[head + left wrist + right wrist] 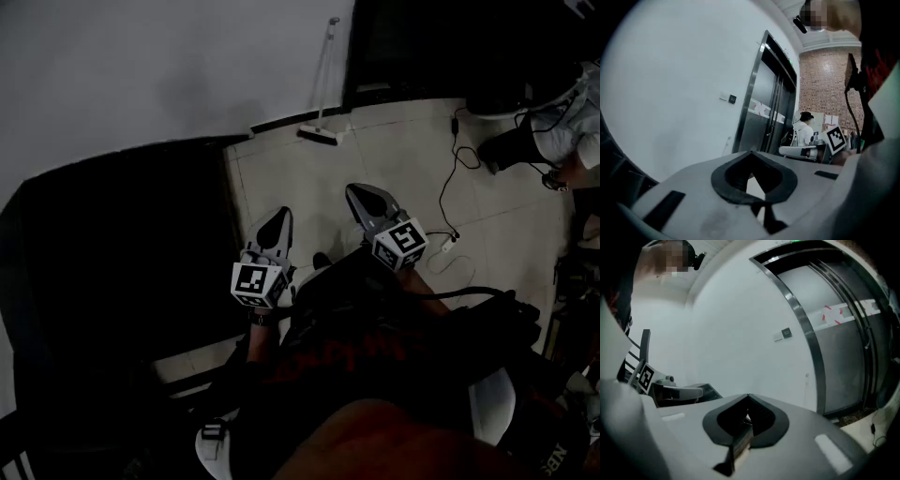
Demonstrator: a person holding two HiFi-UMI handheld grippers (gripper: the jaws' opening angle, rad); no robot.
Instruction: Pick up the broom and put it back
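The broom (324,94) leans upright against the white wall, its head resting on the tiled floor well ahead of both grippers. It shows faintly in the left gripper view as a thin broom (727,146) beside the lift door. My left gripper (280,218) and right gripper (355,191) are held side by side over the floor, pointing toward the wall, both far short of the broom. The jaws of each meet at the tip with nothing between them: left gripper (750,152), right gripper (748,395).
A large dark surface (122,262) fills the left side. A black cable with a power strip (451,238) trails over the tiles at right. A seated person (562,122) is at far right. Metal lift doors (764,108) stand right of the broom.
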